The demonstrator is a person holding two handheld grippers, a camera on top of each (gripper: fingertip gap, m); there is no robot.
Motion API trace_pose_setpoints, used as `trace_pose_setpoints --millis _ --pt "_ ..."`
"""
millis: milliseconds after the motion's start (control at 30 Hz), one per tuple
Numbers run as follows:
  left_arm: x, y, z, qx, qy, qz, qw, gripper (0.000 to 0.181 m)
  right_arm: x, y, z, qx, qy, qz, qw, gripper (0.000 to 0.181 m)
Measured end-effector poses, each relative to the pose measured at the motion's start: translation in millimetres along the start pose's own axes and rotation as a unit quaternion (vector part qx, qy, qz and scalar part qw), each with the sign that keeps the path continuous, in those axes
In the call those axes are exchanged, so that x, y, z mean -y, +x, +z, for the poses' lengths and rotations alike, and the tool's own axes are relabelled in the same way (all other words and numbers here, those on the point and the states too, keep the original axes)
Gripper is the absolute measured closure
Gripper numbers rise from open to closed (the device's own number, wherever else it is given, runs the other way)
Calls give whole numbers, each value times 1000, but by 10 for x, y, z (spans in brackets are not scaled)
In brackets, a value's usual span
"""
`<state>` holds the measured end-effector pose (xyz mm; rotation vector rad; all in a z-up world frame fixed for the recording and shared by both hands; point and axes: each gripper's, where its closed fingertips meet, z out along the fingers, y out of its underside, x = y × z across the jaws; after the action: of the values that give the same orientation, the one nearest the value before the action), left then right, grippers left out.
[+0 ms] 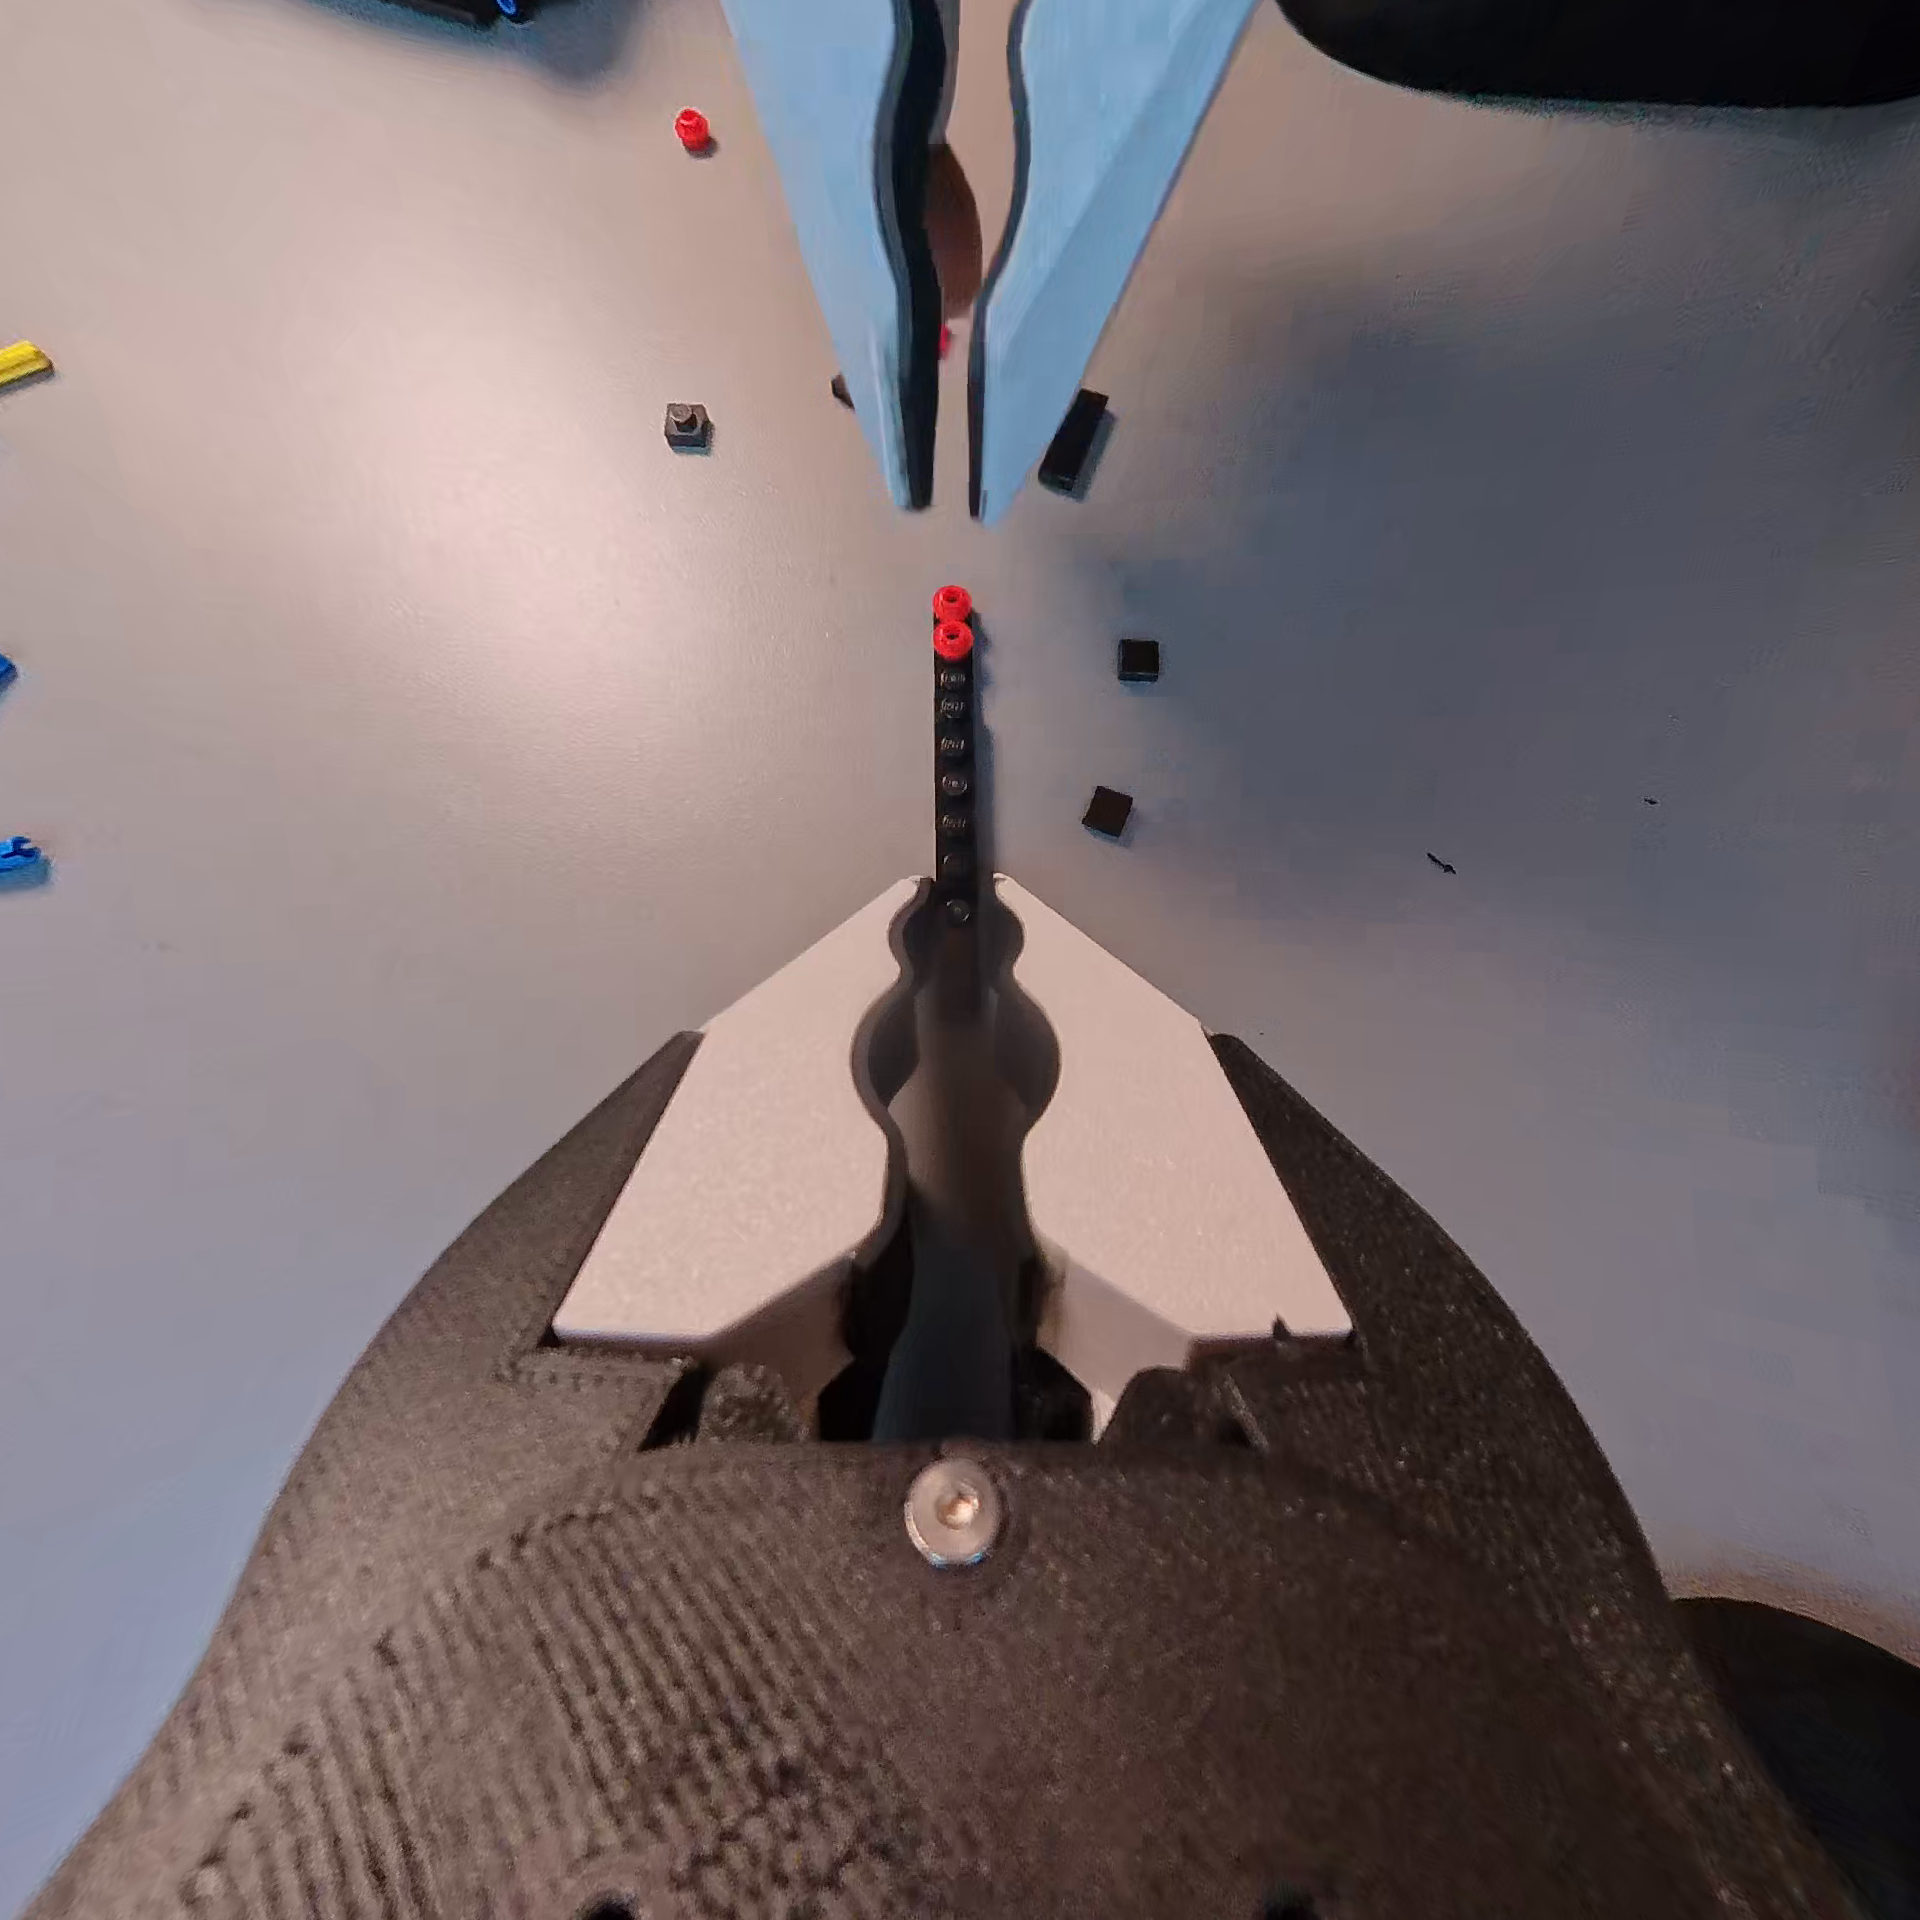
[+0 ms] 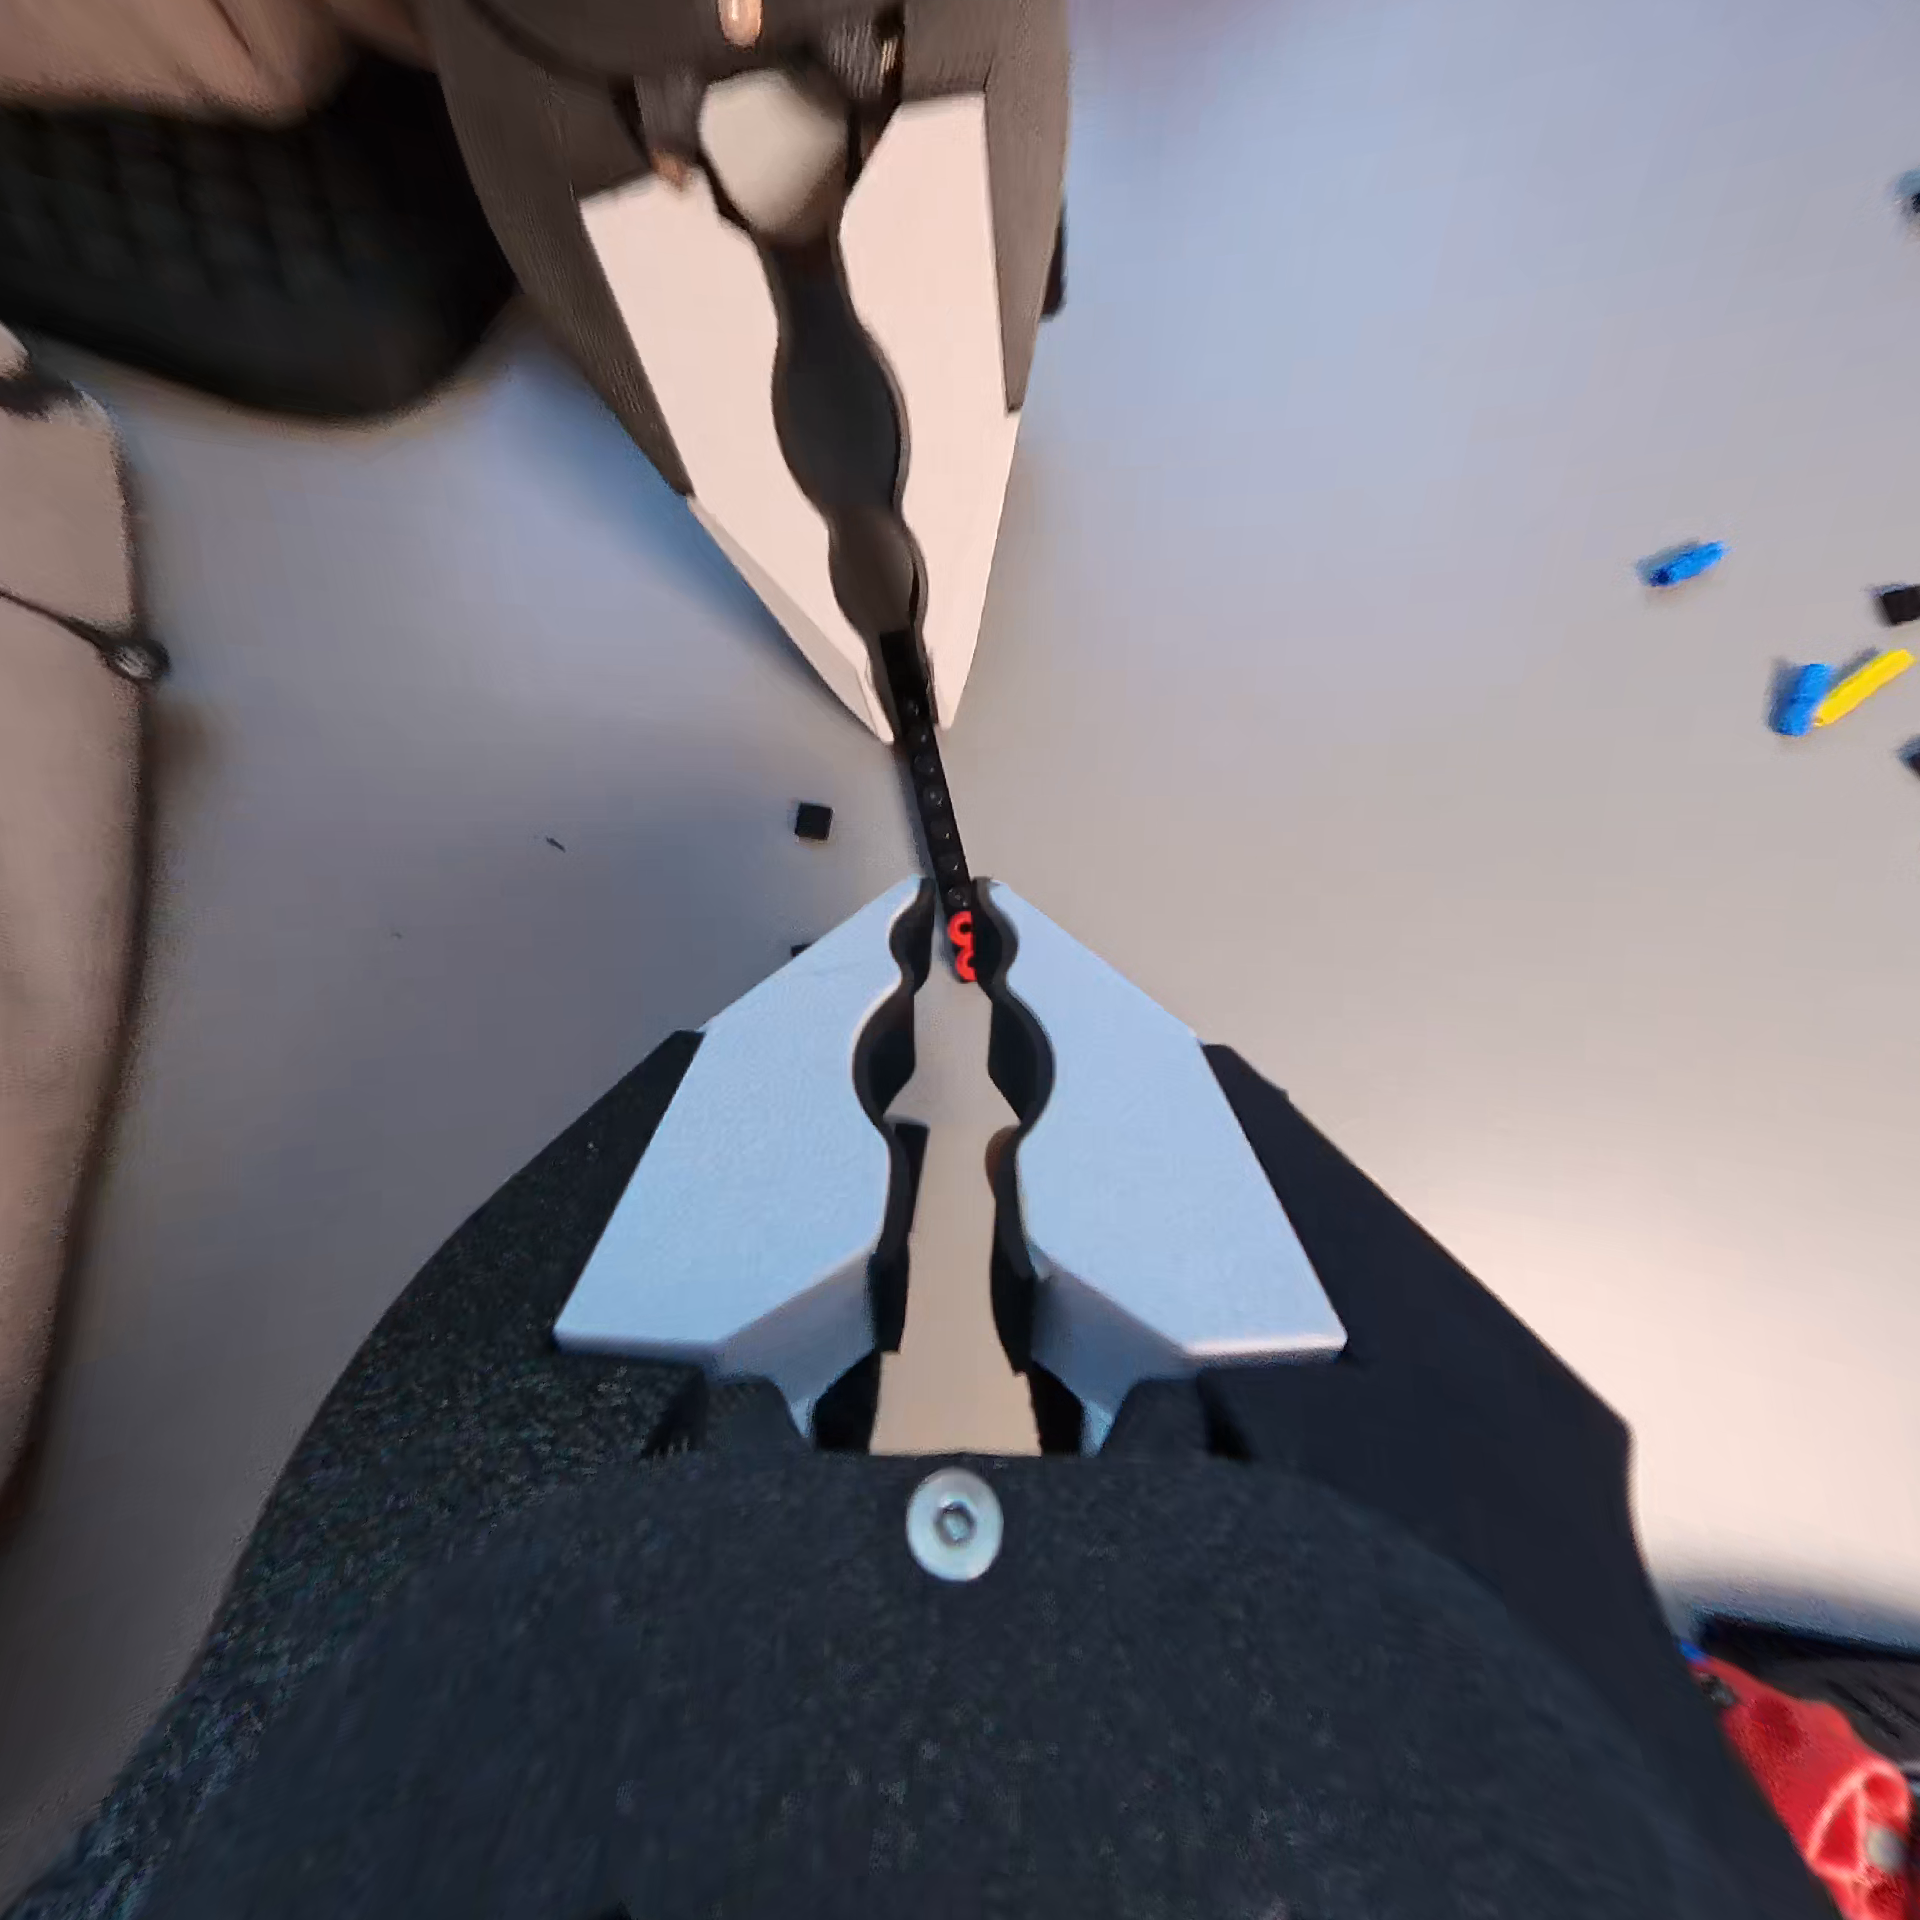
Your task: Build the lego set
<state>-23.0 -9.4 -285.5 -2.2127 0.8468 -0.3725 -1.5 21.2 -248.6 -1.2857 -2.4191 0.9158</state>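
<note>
1. black studded strip (image 1: pixel 955 769), plain black along its length, with two bright red round studs (image 1: pixel 952 621) capping its far end.
2. left gripper (image 1: pixel 956 894): pale grey fingers, black textured body with a woven-looking print pattern.
3. right gripper (image 1: pixel 948 504) shows light blue-grey fingers with dark inner edges.
4. table (image 1: pixel 416 727) is a flat pale grey, pinkish where the light lands.
5. loose bits: a lone red stud (image 1: pixel 691 129), a dark grey single-stud plate (image 1: pixel 686 424), small black tiles (image 1: pixel 1139 659), a yellow piece (image 2: pixel 1865 687) beside a blue piece (image 2: pixel 1797 698), another blue piece (image 2: pixel 1681 564).
6. red item (image 2: pixel 1808 1766) low in the right wrist view's corner.
</note>
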Motion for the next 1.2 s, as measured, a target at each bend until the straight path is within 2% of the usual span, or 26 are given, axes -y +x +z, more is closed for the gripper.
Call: trace_pose_setpoints --millis 100,233,367,500,667,833,1200 --pt "1 1 0 -1 0 -1 1000 175 -40 46 -214 -31 30 11 999 170" --pt "2 1 1 2 1 1 1000 175 -272 6 -270 -62 20 22 998 166" --pt "4 1 3 4 2 3 1000 175 -393 -127 -192 -64 23 39 997 165" --pt "8 0 6 4 4 2 1000 175 -358 -326 0 -46 26 33 998 165" --pt "8 0 8 6 4 4 1000 175 -307 -333 208 -42 0 5 999 165" --pt "9 1 7 8 4 6 1000 175 -339 -334 249 -32 -45 -25 998 170" --pt "9 1 6 9 3 9 1000 175 -337 -367 254 -22 -62 -39 997 176"
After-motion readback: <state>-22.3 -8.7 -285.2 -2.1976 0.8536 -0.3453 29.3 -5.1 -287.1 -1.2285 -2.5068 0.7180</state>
